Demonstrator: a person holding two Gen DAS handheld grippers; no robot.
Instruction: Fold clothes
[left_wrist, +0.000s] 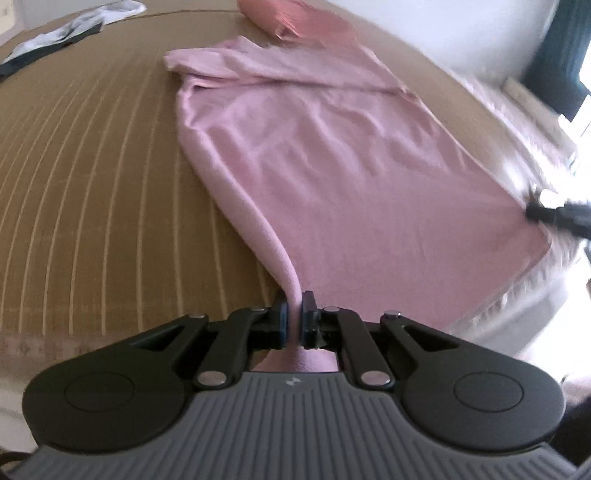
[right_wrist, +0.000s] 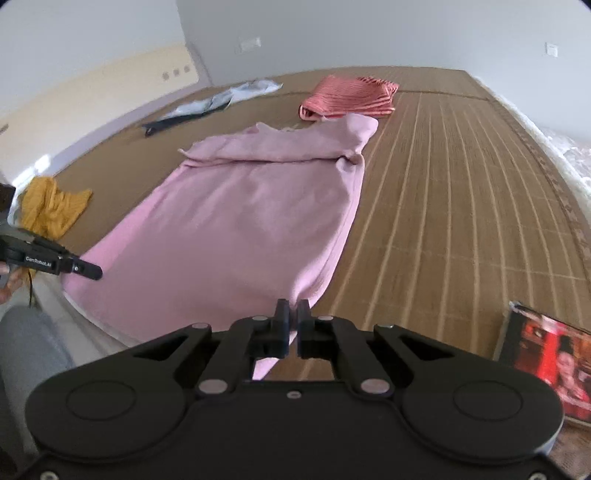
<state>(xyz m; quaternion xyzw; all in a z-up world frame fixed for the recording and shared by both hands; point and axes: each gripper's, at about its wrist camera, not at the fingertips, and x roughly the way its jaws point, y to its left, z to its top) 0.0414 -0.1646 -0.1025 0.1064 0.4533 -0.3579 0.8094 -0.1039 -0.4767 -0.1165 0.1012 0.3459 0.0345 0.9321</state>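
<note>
A pink garment (left_wrist: 332, 166) (right_wrist: 240, 221) lies spread lengthwise on a brown striped mat (left_wrist: 92, 184) (right_wrist: 461, 203), its sleeves folded across the far end. In the left wrist view my left gripper (left_wrist: 293, 314) is shut on one near corner of the hem, and the cloth is pulled up into a ridge. My right gripper (right_wrist: 293, 314) is shut on the other near corner. Each gripper shows in the other's view, pinching the hem edge: the right gripper (left_wrist: 532, 212) and the left gripper (right_wrist: 94, 272).
A folded coral striped garment (left_wrist: 295, 18) (right_wrist: 351, 96) sits just beyond the pink one. A white and dark garment (left_wrist: 55, 37) (right_wrist: 207, 107) lies further back. A crumpled yellow garment (right_wrist: 51, 210) is at the mat's left edge. A red printed flat item (right_wrist: 550, 362) lies near right.
</note>
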